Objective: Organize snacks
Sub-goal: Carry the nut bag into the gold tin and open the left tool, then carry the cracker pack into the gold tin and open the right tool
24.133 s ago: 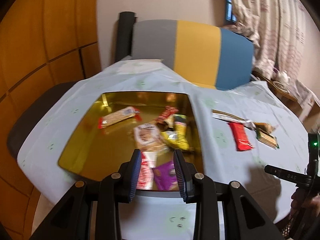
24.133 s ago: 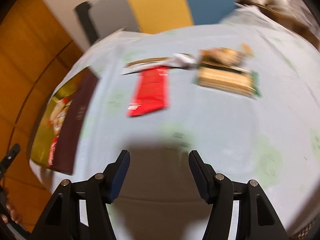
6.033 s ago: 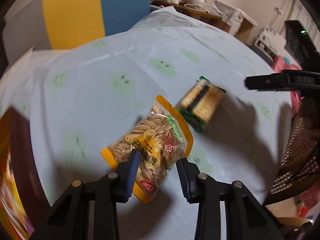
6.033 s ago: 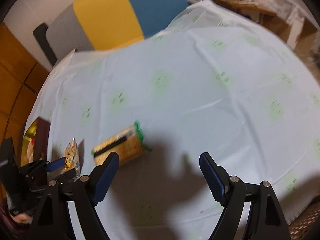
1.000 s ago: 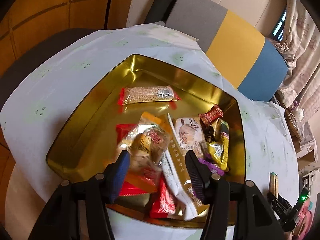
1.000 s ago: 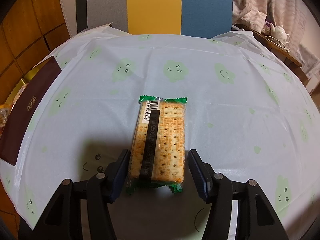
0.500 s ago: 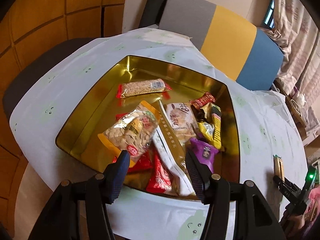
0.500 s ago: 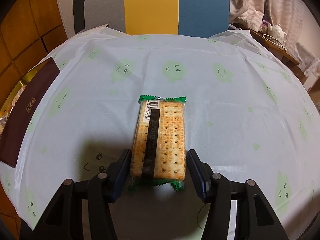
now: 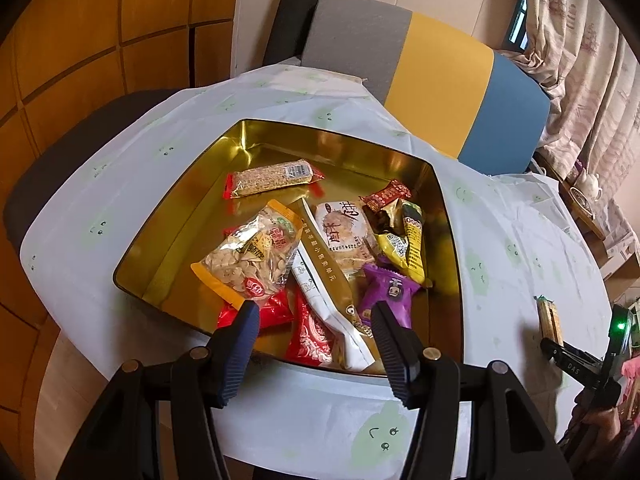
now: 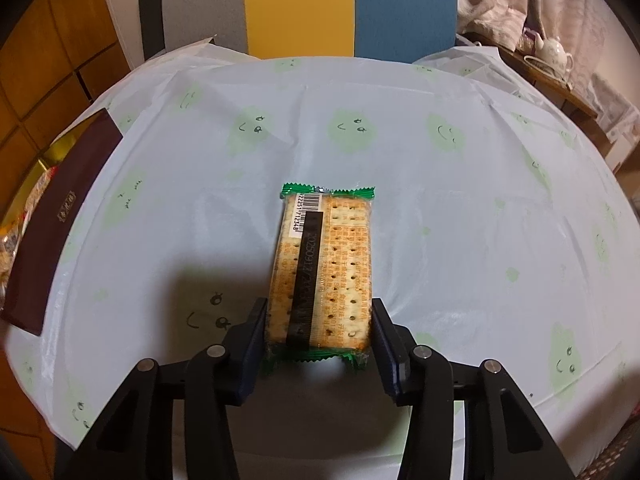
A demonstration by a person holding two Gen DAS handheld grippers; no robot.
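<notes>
A gold tin holds several snack packs, among them an orange bag of seeds. My left gripper is open and empty, just above the tin's near rim. My right gripper is shut on the near end of a green-edged cracker pack, with both fingers against its sides; the pack also shows edge-on in the left wrist view. I cannot tell whether the pack is lifted off the tablecloth. The tin's edge shows at the far left of the right wrist view.
The round table has a pale cloth with green faces. A dark brown lid leans on the tin's right side. A grey, yellow and blue chair stands behind the table. A side table with a teapot is at the right.
My left gripper has pulled back and up from the tin, leaving the seed bag inside. My right gripper has closed from around the cracker pack onto its sides.
</notes>
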